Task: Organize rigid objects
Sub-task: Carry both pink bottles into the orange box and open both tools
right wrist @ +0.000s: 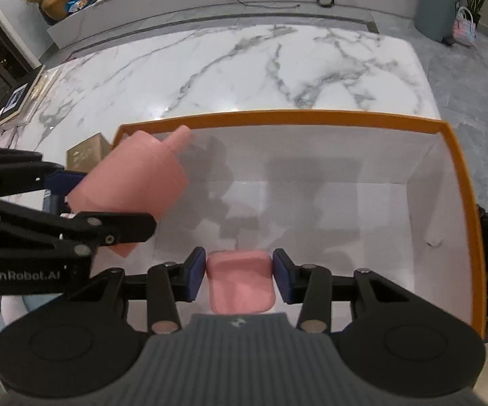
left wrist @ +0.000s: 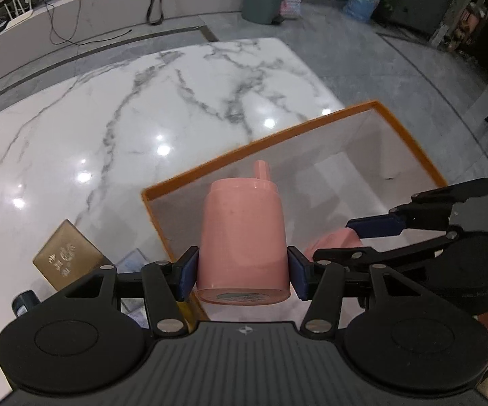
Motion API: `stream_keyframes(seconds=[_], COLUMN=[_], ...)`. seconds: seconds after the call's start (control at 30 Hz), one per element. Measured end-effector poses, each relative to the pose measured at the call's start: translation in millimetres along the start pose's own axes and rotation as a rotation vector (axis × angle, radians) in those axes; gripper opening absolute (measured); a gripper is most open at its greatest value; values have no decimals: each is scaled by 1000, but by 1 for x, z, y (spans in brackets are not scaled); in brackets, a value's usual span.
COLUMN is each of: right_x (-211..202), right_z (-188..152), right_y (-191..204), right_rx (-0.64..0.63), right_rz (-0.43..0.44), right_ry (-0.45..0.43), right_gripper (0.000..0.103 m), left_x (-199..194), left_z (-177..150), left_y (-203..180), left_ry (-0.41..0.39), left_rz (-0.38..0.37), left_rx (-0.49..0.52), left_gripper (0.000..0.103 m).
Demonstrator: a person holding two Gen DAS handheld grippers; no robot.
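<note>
We hold both loads over the box [right wrist: 460, 169]: left gripper [left wrist: 243, 272] clamped on the pink cup [left wrist: 243, 237], right gripper [right wrist: 239, 277] on the pink case [right wrist: 240, 280]. Next, we lower and release inside.

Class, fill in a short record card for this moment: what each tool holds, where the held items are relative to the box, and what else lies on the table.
Left tool: shut on pink cup, knob pointing away
Right tool: shut on pink case, small with rounded corners
Container: orange-rimmed box, white inside, nothing seen on its floor
Position: both items held above the box opening
Surface: marble table
Beside the box: gold packet, lying flat
</note>
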State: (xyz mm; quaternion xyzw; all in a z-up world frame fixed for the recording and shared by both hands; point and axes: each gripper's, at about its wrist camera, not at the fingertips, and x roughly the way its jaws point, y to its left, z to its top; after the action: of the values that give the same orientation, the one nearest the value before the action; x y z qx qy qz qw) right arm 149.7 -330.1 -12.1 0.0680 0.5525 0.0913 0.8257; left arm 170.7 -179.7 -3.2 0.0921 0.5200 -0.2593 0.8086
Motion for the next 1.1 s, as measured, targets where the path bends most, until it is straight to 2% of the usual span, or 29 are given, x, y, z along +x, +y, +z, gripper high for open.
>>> stream_keyframes(seconds=[0.13, 0.4, 0.5, 0.7, 1.03, 1.1], right_x=[11, 36, 45, 58, 56, 54], right_z=[14, 34, 38, 39, 32, 30], right_y=[-12, -16, -11, -16, -15, -16], right_rx=[70, 181, 199, 241, 243, 249], right_rz=[24, 80, 51, 55, 66, 68], right_ry=[-40, -63, -54, -32, -30, -36], right_gripper=[43, 43, 43, 44, 45, 48], left_x=[9, 26, 33, 42, 39, 37], left_z=[4, 1, -2, -6, -7, -8], left_y=[8, -11, -20, -26, -21, -21], left_ry=[2, -38, -33, -18, -32, -45], left_rz=[-16, 94, 143, 179, 151, 145], left_rx=[-10, 167, 234, 291, 278, 279], left_gripper=[62, 62, 63, 63, 68, 68])
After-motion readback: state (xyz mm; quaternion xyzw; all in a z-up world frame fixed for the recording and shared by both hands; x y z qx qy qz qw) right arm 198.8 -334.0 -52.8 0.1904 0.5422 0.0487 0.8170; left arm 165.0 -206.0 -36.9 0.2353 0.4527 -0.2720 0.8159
